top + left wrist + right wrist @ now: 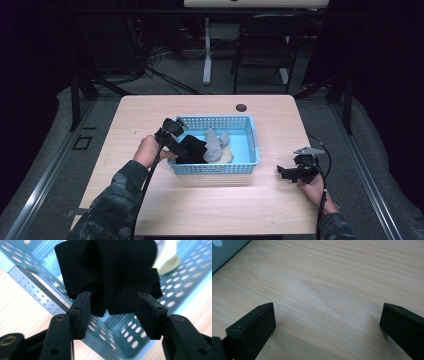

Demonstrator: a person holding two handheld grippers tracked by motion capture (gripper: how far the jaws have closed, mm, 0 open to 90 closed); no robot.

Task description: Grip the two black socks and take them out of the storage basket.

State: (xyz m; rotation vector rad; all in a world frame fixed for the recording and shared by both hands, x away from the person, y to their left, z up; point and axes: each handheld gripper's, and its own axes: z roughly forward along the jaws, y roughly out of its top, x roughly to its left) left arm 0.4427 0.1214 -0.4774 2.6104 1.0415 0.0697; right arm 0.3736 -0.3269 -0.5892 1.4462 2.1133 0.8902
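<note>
A light blue perforated basket (215, 120) stands in the middle of the wooden table (150, 110). A black cloth (192, 149) lies in its left part, a grey sock (214, 145) beside it, and a pale yellow cloth (226, 156) under the sock. My left gripper (181, 145) reaches over the basket's left wall. In the left gripper view its jaws (112, 312) stand open, with the lower edge of the black cloth (117, 270) hanging between the pads. My right gripper (283, 172) hovers to the right of the basket, open over bare wood (327, 322).
A round cable hole (241, 107) sits near the table's far edge. Behind the table are a dark chair (265, 45) and a white desk leg (207, 50). A corner of the basket (224, 250) shows in the right gripper view.
</note>
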